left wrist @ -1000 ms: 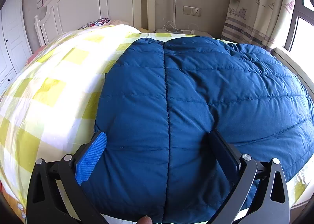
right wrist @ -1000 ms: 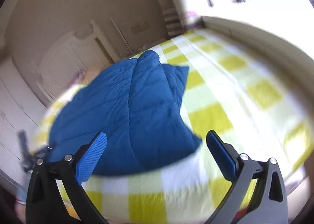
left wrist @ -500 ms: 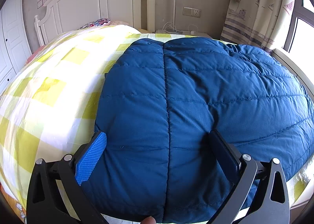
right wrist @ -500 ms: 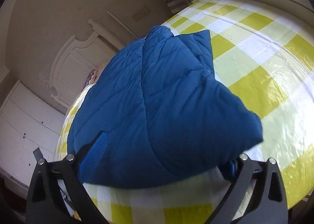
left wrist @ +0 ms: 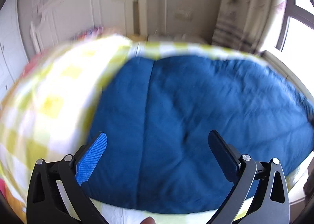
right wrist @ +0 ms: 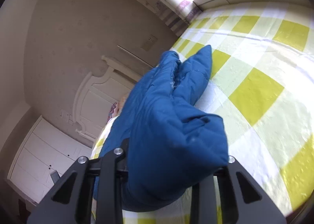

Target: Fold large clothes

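Note:
A blue quilted down jacket lies spread on the bed's yellow-and-white checked cover. My left gripper hovers open over the jacket's near hem, with nothing between its fingers; this view is motion-blurred. In the right wrist view a corner of the jacket is bunched between the jaws of my right gripper. Those jaws are closing on the fabric, which bulges over them and hides the pads. The rest of the jacket trails away across the checked cover.
A white headboard stands at the far end of the bed. A patterned curtain and a window are at the right. White wardrobe doors line the left wall. A person's fingertip shows at the bottom edge.
The right gripper came in over the jacket's corner, rolled, and its jaws went from wide open to pinching the fabric. The left gripper lifted away from the jacket, staying open.

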A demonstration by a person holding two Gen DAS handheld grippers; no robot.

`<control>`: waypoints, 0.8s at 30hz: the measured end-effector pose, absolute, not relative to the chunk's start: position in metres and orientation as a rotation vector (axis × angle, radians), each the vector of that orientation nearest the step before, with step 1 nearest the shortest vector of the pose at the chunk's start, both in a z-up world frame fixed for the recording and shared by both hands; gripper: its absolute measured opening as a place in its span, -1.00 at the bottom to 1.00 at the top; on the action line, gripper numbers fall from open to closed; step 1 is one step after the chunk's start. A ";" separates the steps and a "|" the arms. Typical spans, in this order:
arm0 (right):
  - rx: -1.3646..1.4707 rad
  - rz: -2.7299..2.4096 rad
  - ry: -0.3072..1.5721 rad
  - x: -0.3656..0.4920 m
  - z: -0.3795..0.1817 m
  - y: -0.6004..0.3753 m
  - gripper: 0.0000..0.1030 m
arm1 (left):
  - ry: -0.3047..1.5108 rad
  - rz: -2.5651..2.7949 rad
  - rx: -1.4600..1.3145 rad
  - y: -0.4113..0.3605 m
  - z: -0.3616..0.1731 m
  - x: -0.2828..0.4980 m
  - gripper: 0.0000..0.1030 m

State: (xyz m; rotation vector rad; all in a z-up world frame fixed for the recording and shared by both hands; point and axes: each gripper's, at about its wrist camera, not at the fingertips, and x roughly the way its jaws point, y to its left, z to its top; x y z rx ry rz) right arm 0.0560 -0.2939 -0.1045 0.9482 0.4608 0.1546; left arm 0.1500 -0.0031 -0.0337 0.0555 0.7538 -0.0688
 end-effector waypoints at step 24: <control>0.635 0.164 0.284 0.030 0.012 -0.247 -0.46 | 0.708 -0.309 0.320 -0.104 -0.080 0.121 0.91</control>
